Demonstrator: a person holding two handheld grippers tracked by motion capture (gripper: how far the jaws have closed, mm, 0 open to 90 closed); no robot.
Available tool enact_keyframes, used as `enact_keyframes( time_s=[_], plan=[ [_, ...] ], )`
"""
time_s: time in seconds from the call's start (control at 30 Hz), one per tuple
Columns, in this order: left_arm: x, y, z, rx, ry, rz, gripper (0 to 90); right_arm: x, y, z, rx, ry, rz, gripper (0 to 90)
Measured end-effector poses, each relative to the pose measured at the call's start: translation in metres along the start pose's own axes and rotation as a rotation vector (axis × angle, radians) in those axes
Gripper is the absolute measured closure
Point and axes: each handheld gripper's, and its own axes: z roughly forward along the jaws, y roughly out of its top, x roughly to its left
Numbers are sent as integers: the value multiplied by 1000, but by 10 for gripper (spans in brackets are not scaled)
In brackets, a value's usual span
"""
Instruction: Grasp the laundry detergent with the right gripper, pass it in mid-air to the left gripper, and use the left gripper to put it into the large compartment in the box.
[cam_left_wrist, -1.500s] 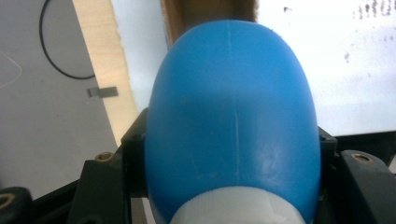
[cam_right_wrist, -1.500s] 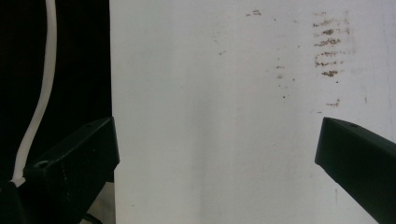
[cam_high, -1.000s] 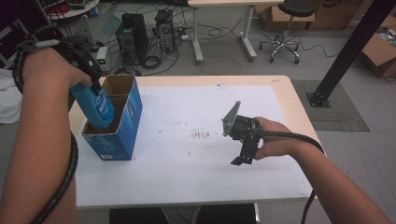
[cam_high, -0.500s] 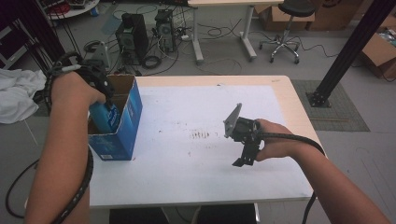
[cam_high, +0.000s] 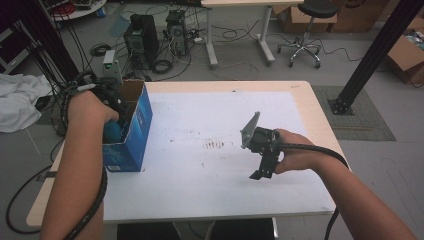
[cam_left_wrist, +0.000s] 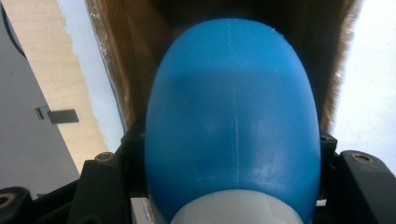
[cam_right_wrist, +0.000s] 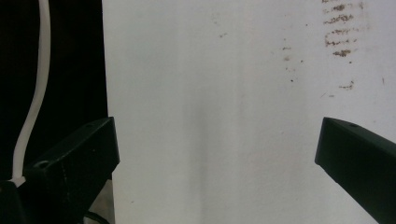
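left hand-held gripper (cam_high: 114, 127) is clamped on a blue bottle (cam_left_wrist: 232, 121) with a white cap, and the bottle sits down inside the open blue cardboard box (cam_high: 134, 131) at the left edge of the tabletop (cam_high: 200, 185). right hand-held gripper (cam_high: 262, 167) hangs over the white tabletop, jaws wide apart, nothing between them.

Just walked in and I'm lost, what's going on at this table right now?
A person works with a gripper in each hand. The left gripper is shut on a blue bottle, holding it down inside the open blue cardboard box at the table's left edge. The right gripper rests with jaws open over the white table sheet, holding nothing.
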Motion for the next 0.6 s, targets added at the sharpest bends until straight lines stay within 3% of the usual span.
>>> enact_keyframes(
  time_s=[0.37,0.6],
  plan=[
    [1,10,25,19,3,16,388,-1,-1,-1,-11,-2,7,0],
    [4,12,32,20,-12,17,388,-1,-1,2,-8,3,8,0]
  ],
)
